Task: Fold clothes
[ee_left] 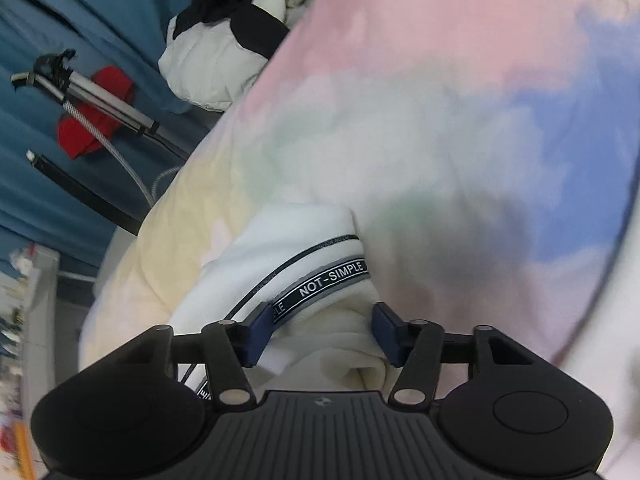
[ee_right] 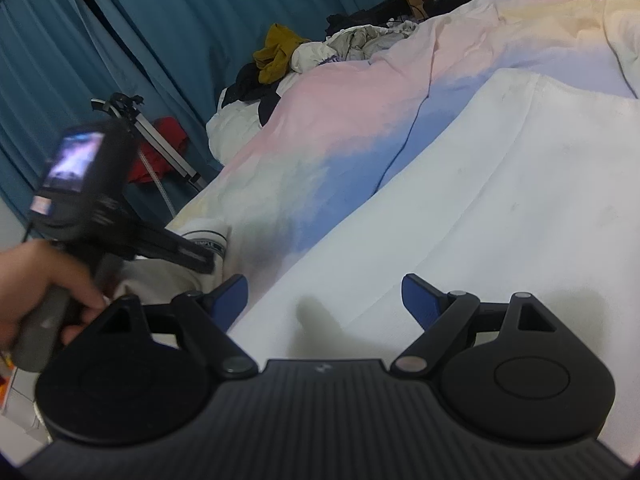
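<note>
At lower centre, I am pinching the white garment's striped cuff [ee_left: 320,280] with my left gripper [ee_left: 324,334] for folding; my right gripper [ee_right: 324,300] is hanging unclenched over the cloth.

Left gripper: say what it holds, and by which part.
The left gripper holds a white garment by its cuff, at the NOT-SIMPLE band. The right gripper is open, holding nothing.
</note>
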Available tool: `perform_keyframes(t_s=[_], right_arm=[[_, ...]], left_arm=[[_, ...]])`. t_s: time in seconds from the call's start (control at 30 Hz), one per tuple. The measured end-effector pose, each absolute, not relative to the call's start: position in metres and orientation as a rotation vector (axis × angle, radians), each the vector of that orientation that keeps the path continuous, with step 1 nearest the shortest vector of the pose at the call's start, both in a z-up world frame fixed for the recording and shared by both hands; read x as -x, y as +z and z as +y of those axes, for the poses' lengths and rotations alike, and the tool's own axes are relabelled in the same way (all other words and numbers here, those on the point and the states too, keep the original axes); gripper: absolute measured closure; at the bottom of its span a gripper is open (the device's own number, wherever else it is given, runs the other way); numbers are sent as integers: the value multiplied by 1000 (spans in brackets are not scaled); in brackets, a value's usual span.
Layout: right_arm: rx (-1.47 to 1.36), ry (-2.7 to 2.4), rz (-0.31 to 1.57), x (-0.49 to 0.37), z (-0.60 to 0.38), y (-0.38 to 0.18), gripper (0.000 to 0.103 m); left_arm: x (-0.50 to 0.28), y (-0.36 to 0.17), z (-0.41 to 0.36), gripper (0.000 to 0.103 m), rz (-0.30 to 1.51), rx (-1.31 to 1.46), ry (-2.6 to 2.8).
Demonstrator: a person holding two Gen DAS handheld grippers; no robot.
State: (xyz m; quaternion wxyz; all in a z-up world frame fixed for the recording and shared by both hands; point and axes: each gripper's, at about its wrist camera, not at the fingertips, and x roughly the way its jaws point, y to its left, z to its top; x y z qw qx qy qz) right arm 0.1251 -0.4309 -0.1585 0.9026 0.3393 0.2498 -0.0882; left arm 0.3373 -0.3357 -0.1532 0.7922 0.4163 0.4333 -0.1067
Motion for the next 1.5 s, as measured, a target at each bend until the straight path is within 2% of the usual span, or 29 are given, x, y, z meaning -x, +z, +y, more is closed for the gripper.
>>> perform_keyframes(t_s=[0.07, 0.17, 0.27, 0.5, 0.53, 0.6, 0.7, 0.8, 0.83, 0.93, 1.0, 1.17, 1.33, 1.5], right_arm=[[-705, -180, 521, -127, -431, -160, 17], [-708, -179, 518, -128, -431, -160, 17], [-711, -182, 509, -125, -432, -159, 17], [-717, -185, 485, -119, -432, -154, 17], [-719, -185, 480, -118, -432, -154, 17], [-722, -186, 468, -117, -433, -151, 17], [-729, -192, 453, -115, -435, -149, 17], [-760, -190, 449, -113, -440, -152, 17], [-779, -186, 451, -113, -442, -155, 17], [-842, -174, 458, -114, -449, -162, 16], [-889, -168, 459, -114, -454, -167, 16], [-1077, -179, 467, -109, -476, -185, 16], [-1287, -131, 485, -98, -486, -203, 16], [-1321, -121, 514, -111, -484, -210, 17]], left_arm=[[-332, -163, -337, 78, 914, -963, -220], [-324, -155, -331, 88, 866, -945, -244], [-317, -120, -324, 90, 820, -802, -286], [-290, 25, -246, 91, 695, -88, -546], [-288, 37, -233, 91, 671, 5, -582], [-287, 25, -225, 91, 678, 45, -580], [-285, 7, -212, 87, 688, 105, -578], [-283, -20, -204, 78, 710, 136, -566], [-283, -35, -205, 73, 724, 128, -556], [-277, -64, -198, 48, 738, 88, -550], [-261, -74, -186, 44, 726, 68, -561], [-202, -92, -141, 26, 653, -48, -536], [-121, -108, -101, 25, 614, -190, -507], [-82, -129, -88, 25, 584, -304, -490]])
